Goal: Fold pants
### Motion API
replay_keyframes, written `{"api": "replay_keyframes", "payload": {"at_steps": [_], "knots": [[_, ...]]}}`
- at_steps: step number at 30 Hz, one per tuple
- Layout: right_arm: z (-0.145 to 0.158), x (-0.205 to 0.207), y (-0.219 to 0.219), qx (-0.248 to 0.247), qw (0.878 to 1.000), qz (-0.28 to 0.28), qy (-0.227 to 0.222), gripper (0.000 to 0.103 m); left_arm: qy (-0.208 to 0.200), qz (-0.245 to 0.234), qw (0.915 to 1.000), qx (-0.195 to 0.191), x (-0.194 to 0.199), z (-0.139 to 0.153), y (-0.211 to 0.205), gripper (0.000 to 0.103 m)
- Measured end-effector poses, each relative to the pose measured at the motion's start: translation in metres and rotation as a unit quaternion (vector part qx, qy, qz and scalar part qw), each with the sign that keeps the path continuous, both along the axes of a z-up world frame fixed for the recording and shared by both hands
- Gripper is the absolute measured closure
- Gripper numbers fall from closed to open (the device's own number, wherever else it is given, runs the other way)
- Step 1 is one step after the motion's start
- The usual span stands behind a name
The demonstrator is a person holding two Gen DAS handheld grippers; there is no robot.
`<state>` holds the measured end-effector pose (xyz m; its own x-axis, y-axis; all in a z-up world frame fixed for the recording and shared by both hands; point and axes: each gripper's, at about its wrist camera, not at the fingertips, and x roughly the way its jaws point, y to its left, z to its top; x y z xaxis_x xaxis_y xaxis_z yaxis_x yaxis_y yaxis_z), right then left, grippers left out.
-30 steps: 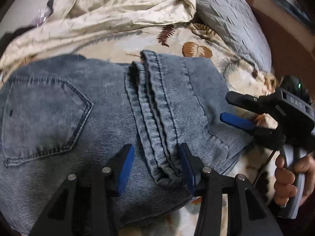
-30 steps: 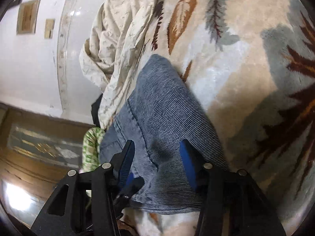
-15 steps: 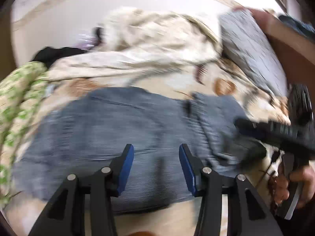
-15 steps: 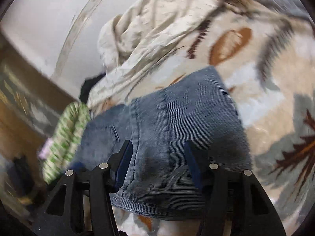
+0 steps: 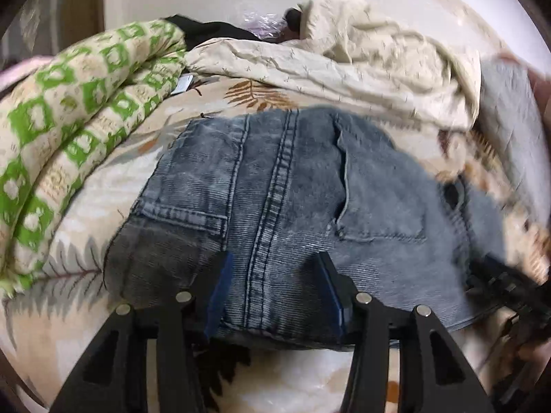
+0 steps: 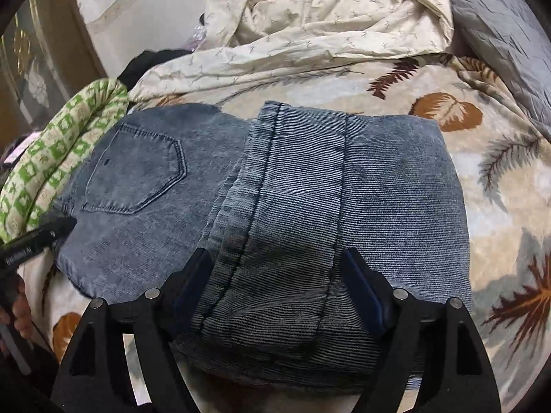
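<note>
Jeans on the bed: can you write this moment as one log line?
jeans: folded, flat on leaf blanket | left gripper: jaws open, empty | right gripper: jaws just opened, nothing gripped

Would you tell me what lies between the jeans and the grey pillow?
Only bare leaf-patterned blanket separates the jeans from the grey pillow, as the right wrist view shows.

The washed-blue denim pants (image 6: pixel 310 206) lie folded flat on the cream leaf-print blanket (image 6: pixel 499 179), the legs doubled over the seat into a squat bundle. The upper layer — ribbed, faded denim with its hem edges stacked along one side — covers the right part of the bundle. A stitched back pocket (image 6: pixel 137 172) shows on the exposed seat to the left, towards the blanket's near-left side. Dark double seams (image 5: pixel 272 213) run down the fabric.
</note>
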<state>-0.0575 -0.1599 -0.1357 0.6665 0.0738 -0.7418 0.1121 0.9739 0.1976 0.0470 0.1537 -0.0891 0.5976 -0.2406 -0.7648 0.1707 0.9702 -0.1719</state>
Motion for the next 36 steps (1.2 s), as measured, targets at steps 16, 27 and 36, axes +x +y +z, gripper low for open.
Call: {"api": "replay_keyframes", "payload": {"at_steps": [16, 27, 36], "knots": [[0.134, 0.15, 0.2, 0.07, 0.973, 0.213, 0.054, 0.024, 0.035, 0.214, 0.962, -0.166, -0.037, -0.013, 0.092, 0.022], [0.076, 0.258, 0.295, -0.03, 0.963, 0.19, 0.187, 0.024, 0.023, 0.176, 0.9571, -0.229, -0.013, -0.024, 0.088, 0.029], [0.019, 0.268, 0.316, -0.143, 0.93, 0.201, 0.271, 0.044, 0.03, 0.147, 0.9568, -0.249, -0.005, -0.029, 0.075, 0.077]]}}
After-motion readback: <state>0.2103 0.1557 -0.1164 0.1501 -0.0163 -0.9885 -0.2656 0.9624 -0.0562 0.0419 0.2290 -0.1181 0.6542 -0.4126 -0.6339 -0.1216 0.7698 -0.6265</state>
